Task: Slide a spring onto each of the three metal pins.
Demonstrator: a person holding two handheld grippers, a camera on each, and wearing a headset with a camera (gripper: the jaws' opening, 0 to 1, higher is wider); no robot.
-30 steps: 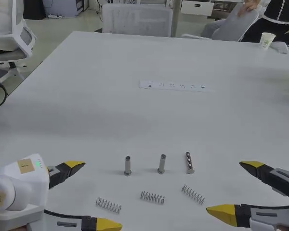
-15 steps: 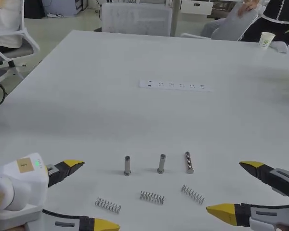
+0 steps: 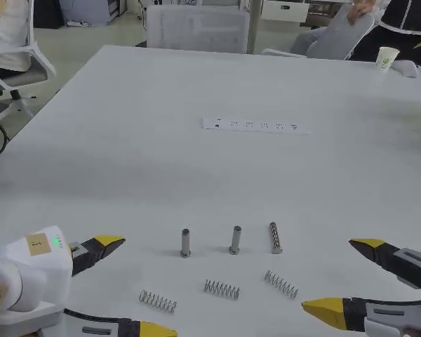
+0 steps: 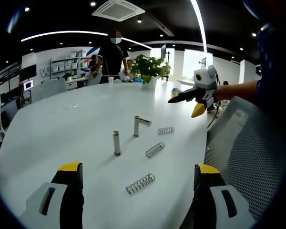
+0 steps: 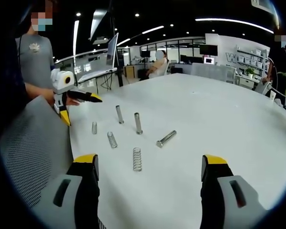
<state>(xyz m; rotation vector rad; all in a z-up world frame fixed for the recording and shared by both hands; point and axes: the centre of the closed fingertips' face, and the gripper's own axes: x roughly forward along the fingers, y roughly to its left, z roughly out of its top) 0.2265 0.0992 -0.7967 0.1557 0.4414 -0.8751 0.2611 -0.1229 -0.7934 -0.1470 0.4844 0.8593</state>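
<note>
I'm holding the left gripper (image 4: pixel 139 168) and right gripper (image 5: pixel 150 158) released. The left pin (image 3: pixel 185 243) and middle pin (image 3: pixel 236 239) are standing upright, and the right pin (image 3: pixel 274 237) is lying with its tip pointing far.

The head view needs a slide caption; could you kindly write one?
Open hand-held grippers flank three pins and springs.

We find ourselves in an open-plan office. A long white bench (image 3: pixel 126 140) has a white power strip (image 3: pixel 256 126) at its middle, and mesh office chairs (image 3: pixel 196 28) stand at its far edge, near a paper cup (image 3: pixel 386 58). In the gripper views we see a ceiling air vent (image 4: pixel 117 9), long strip lights (image 4: pixel 199 24), a potted plant (image 4: pixel 150 71), wall shelves (image 4: pixel 66 67), dark screens (image 5: pixel 208 49) and people standing about.
</note>
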